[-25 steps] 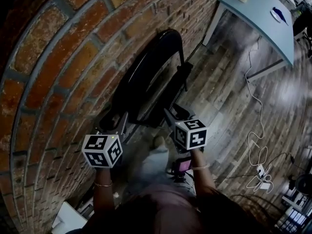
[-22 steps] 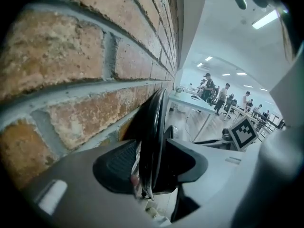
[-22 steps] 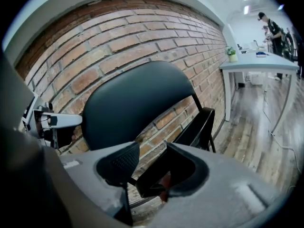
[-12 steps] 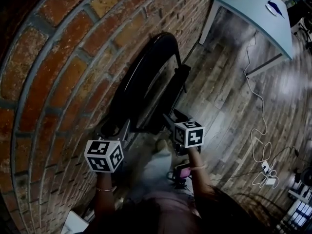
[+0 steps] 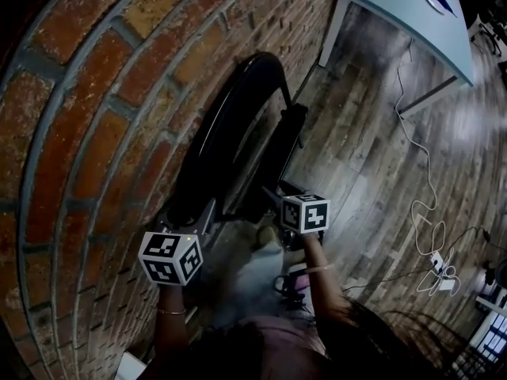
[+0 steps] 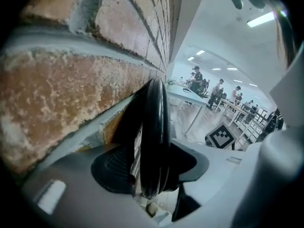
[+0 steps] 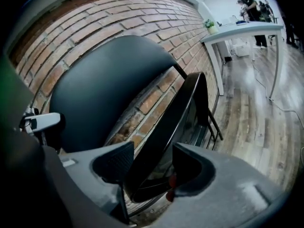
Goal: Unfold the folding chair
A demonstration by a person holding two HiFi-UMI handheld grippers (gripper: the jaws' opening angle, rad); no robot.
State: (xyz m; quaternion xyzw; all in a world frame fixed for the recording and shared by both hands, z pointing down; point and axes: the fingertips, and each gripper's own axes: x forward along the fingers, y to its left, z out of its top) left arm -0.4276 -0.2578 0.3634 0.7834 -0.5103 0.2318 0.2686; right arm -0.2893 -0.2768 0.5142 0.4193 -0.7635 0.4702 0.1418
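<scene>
A black folding chair (image 5: 238,125) leans folded against the brick wall. My left gripper (image 5: 194,212) is at its left edge; in the left gripper view the gripper (image 6: 152,167) straddles the chair's black rim (image 6: 154,127), with a sliver of gap at the left pad. My right gripper (image 5: 273,192) is at the right side; in the right gripper view the gripper (image 7: 152,167) straddles the edge of the seat panel (image 7: 175,118). Its jaws are opening and the pads stand off the panel. The backrest (image 7: 104,89) lies flat on the wall behind.
The brick wall (image 5: 103,133) fills the left. A pale blue table (image 5: 412,22) stands at the far right on the wooden floor, with a white cable (image 5: 428,204) trailing to a power strip (image 5: 440,279). People stand far off by desks (image 6: 197,80).
Both grippers have sunk a little along the chair's edges, the right one more and rolling as it went. The chair stays folded against the wall.
</scene>
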